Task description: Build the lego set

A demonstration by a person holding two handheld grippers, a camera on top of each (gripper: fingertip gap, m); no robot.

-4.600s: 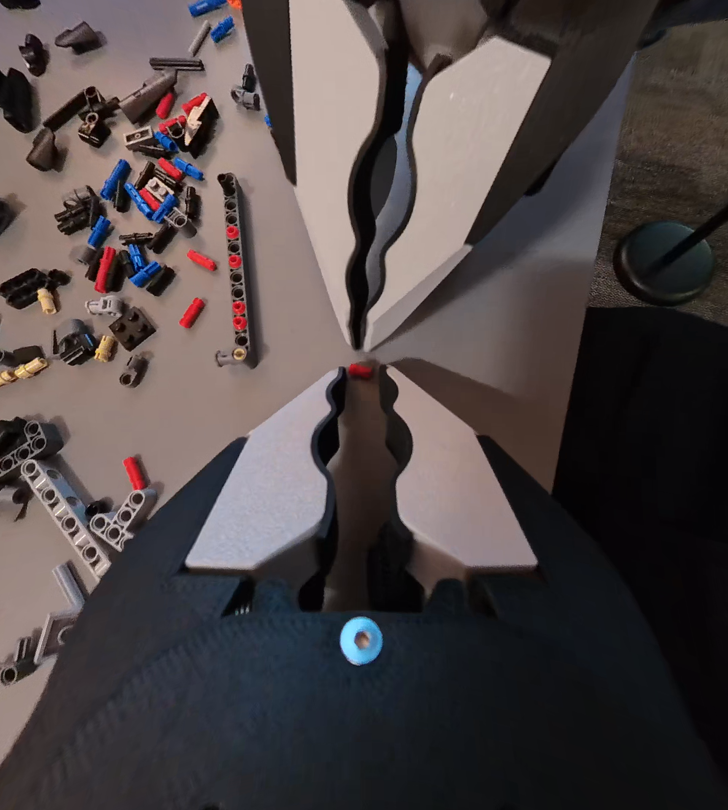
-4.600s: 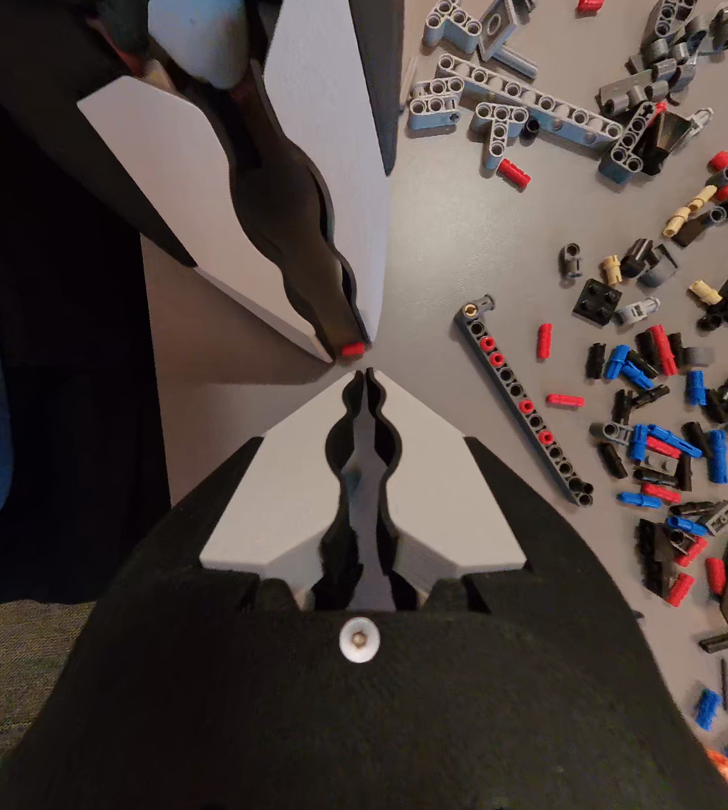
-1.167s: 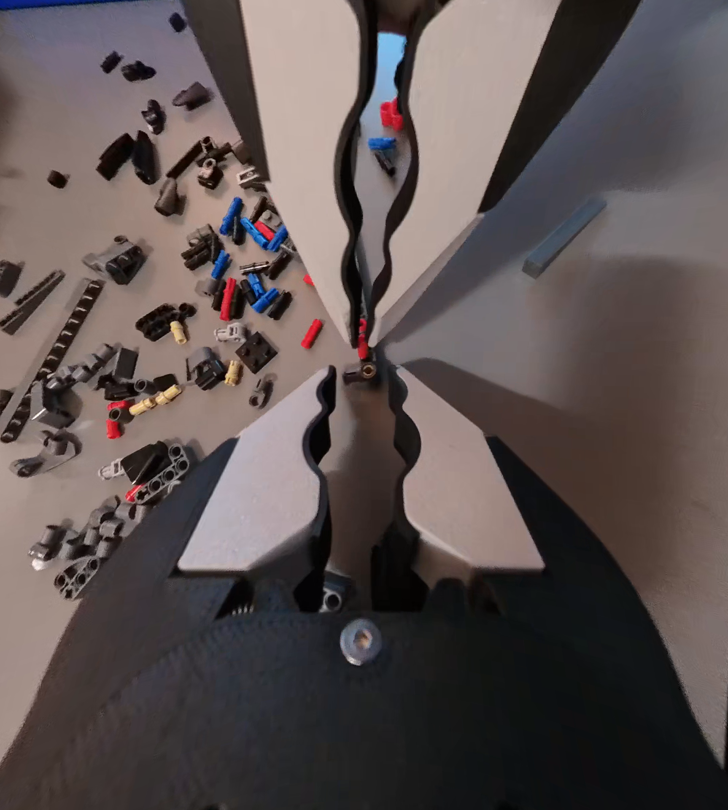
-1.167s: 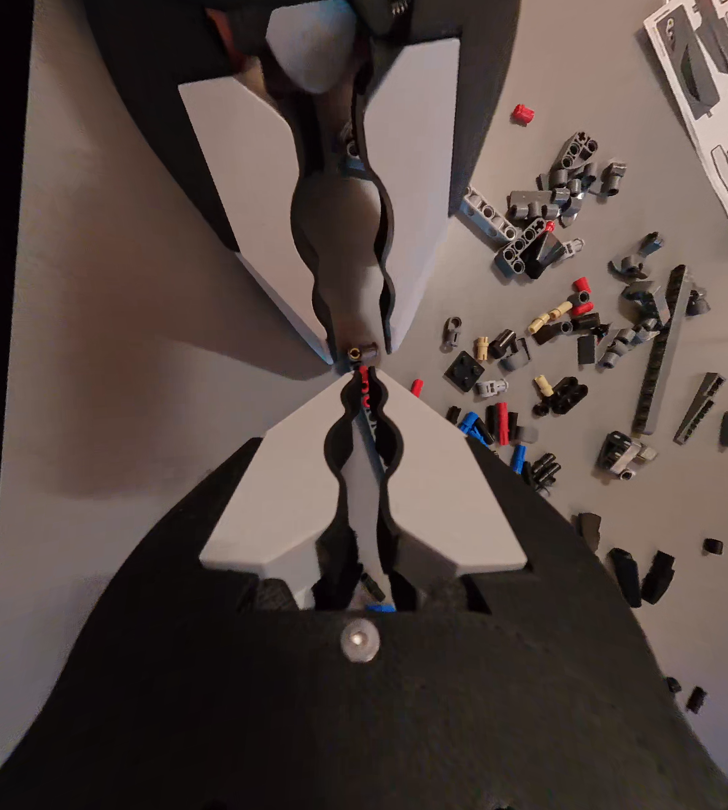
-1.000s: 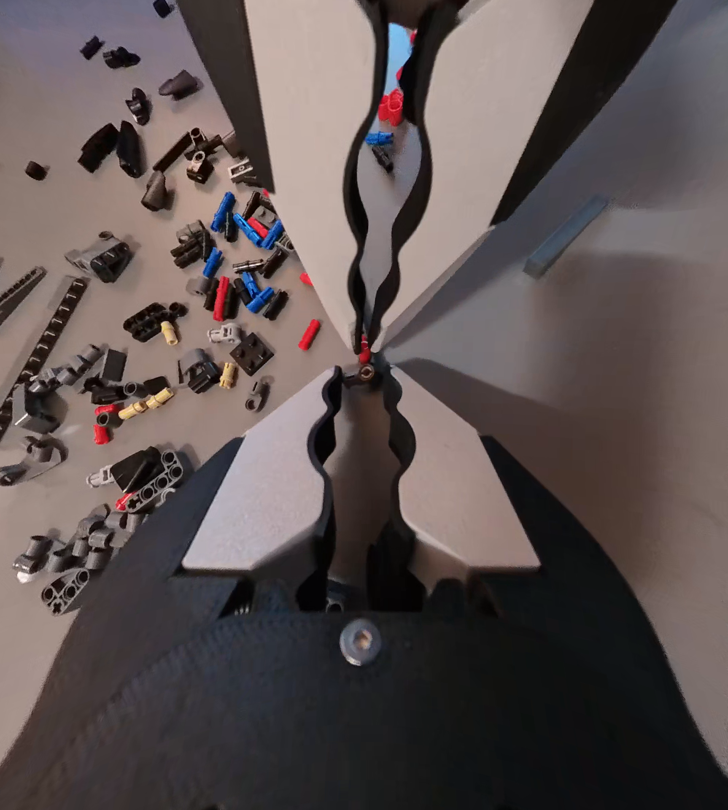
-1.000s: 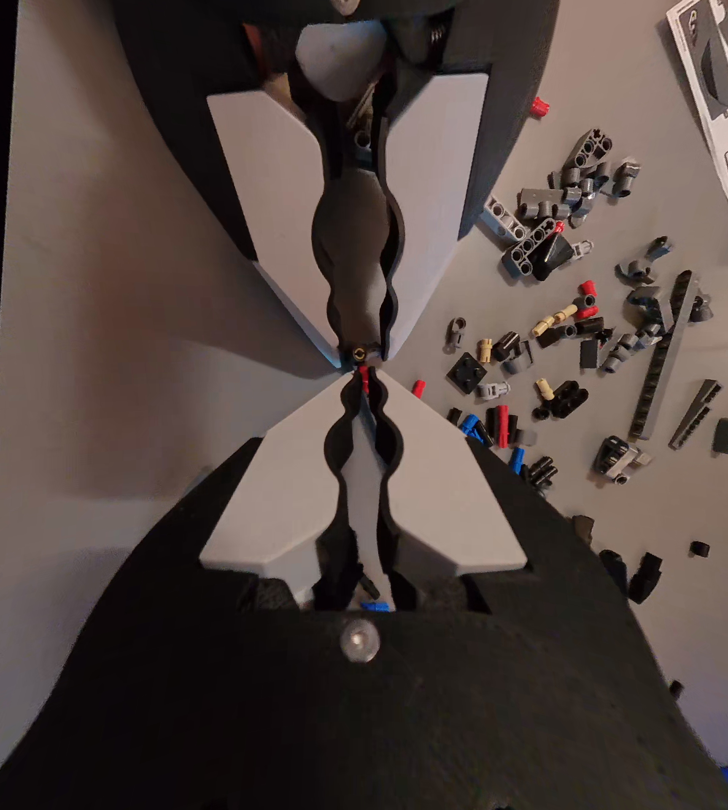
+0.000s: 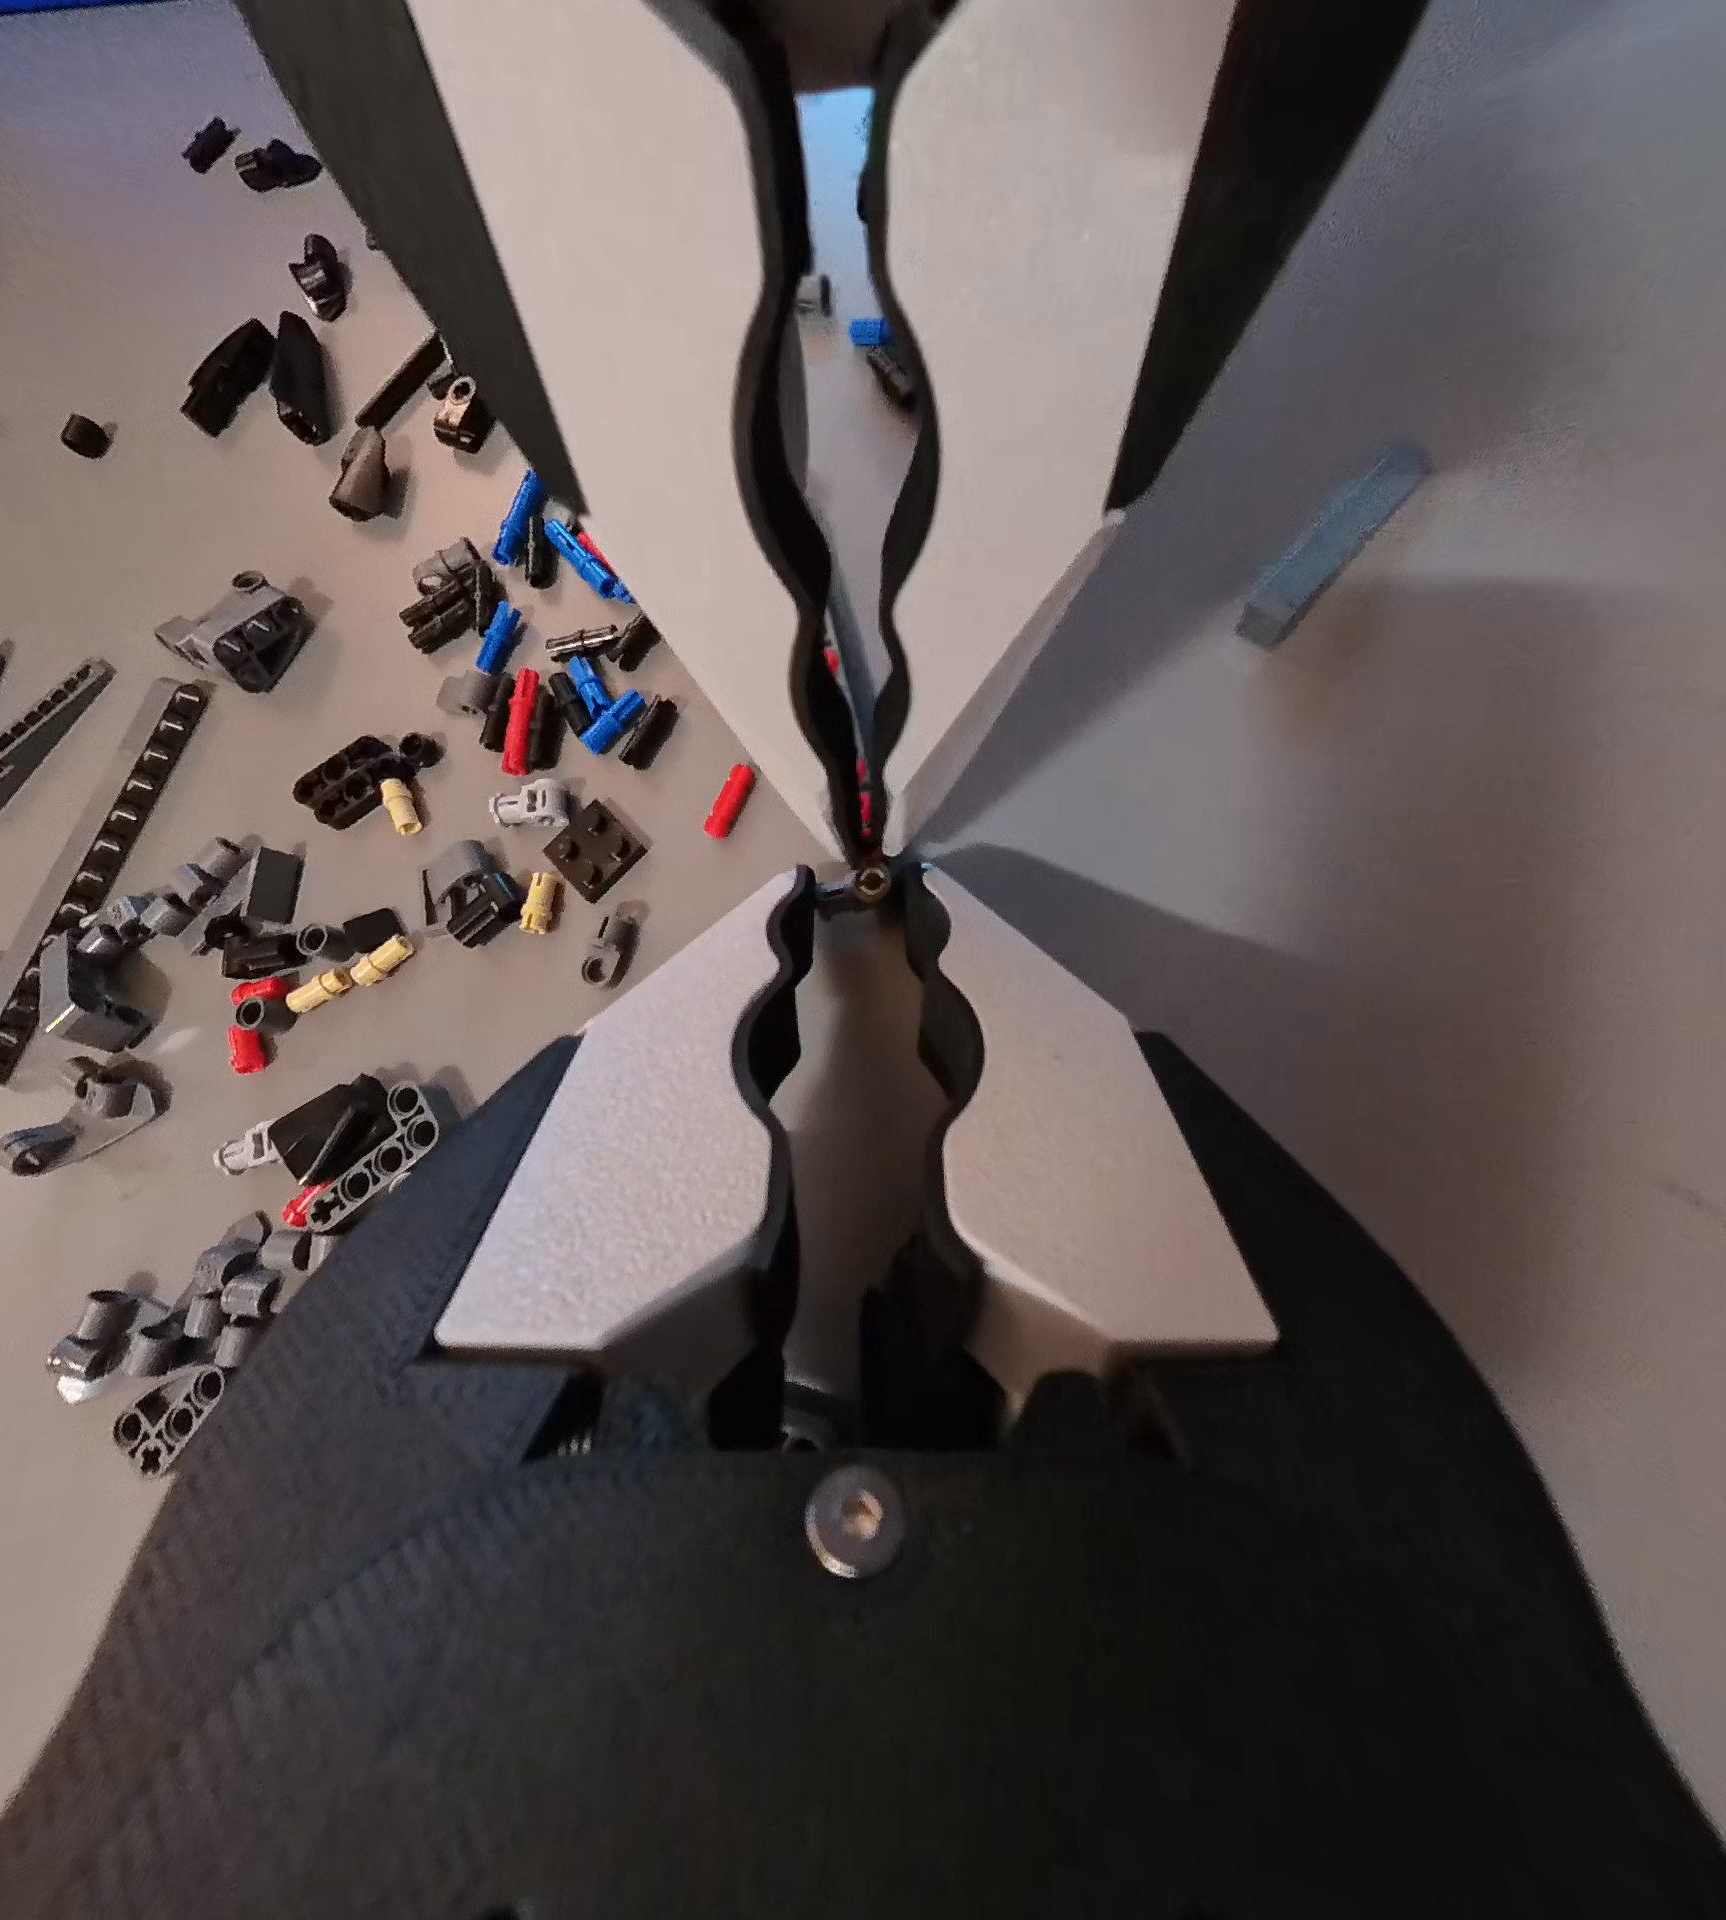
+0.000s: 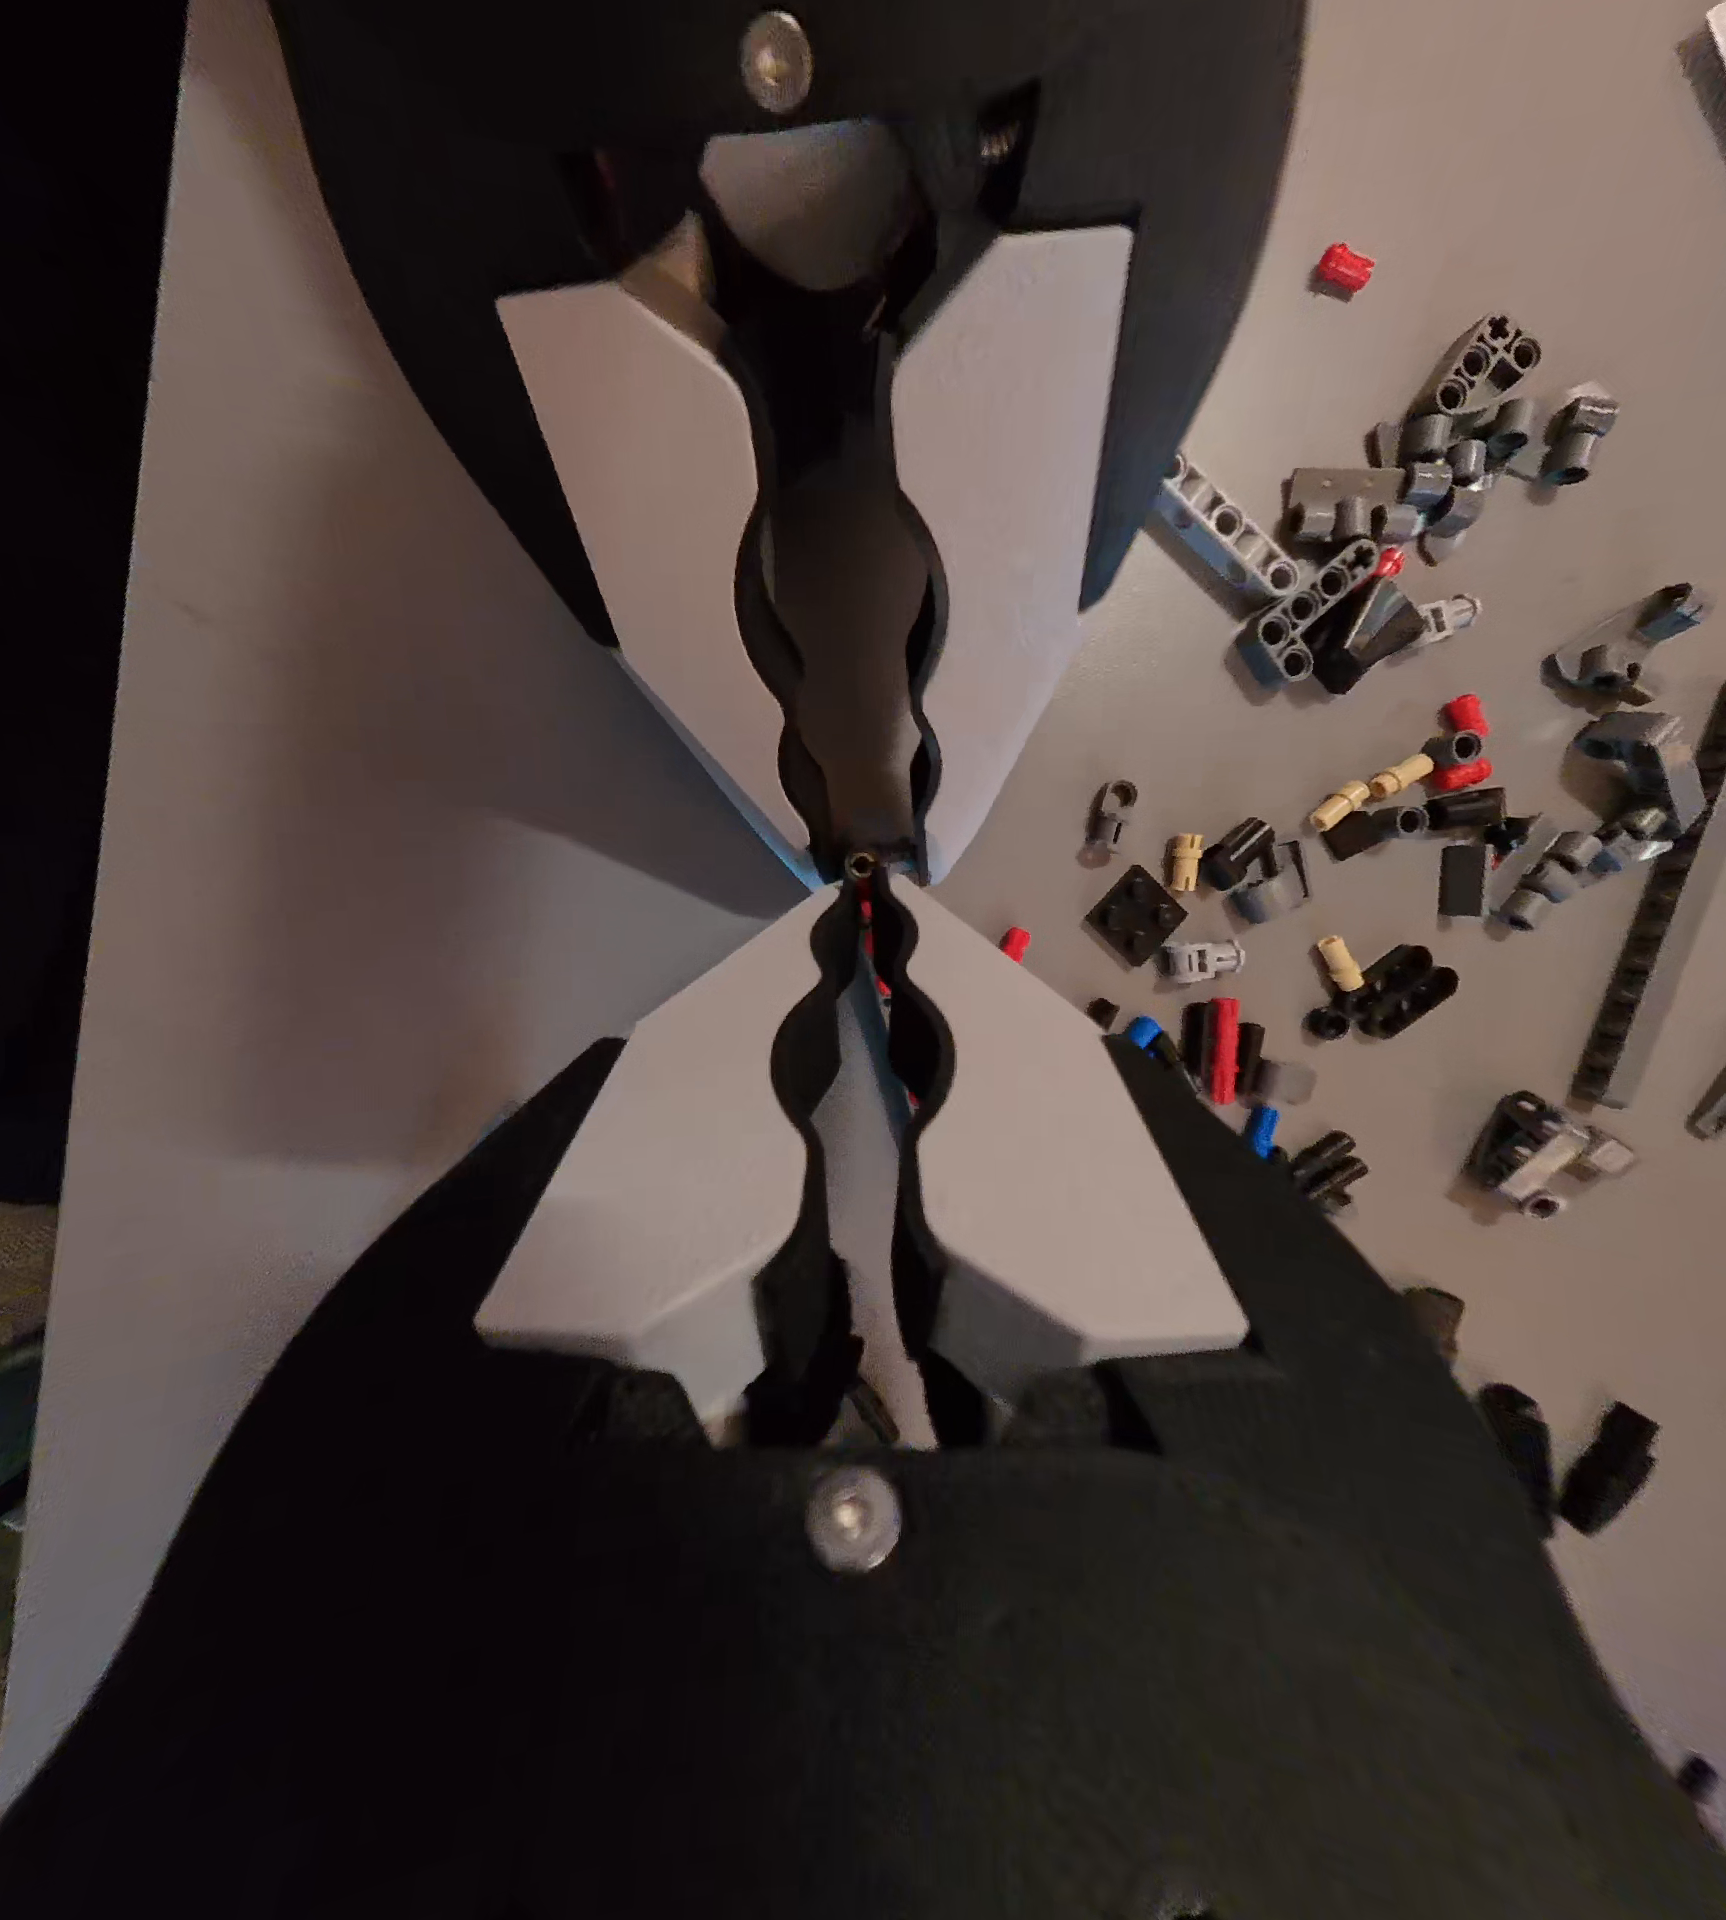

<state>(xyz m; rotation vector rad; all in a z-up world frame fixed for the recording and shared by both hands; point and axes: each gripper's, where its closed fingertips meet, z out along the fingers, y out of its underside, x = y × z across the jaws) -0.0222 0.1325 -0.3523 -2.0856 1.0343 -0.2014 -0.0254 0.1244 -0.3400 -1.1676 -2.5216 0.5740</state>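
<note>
I am holding a small dark connector [image 7: 857, 891] crosswise in my left gripper [image 7: 859, 896], fingers pinched on it. At 12 o'clock, tip to tip, my right gripper [image 8: 864, 914] is clamping a black beam with red pins [image 8: 871, 925], lengthwise. Both are hovering over bare desk [image 7: 1461, 935]; loose parts [image 7: 526, 707] are lying at 10 o'clock.

Left gripper [image 7: 859, 883]: fingers narrowly parted, pinching a small piece. Right gripper [image 8: 864, 904]: fingers closed, tip-to-tip against left.

One square black plate [image 7: 594, 847] is being counted; left of it, four tan pins [image 7: 400, 805] and one long grey beam [image 7: 80, 883].
</note>
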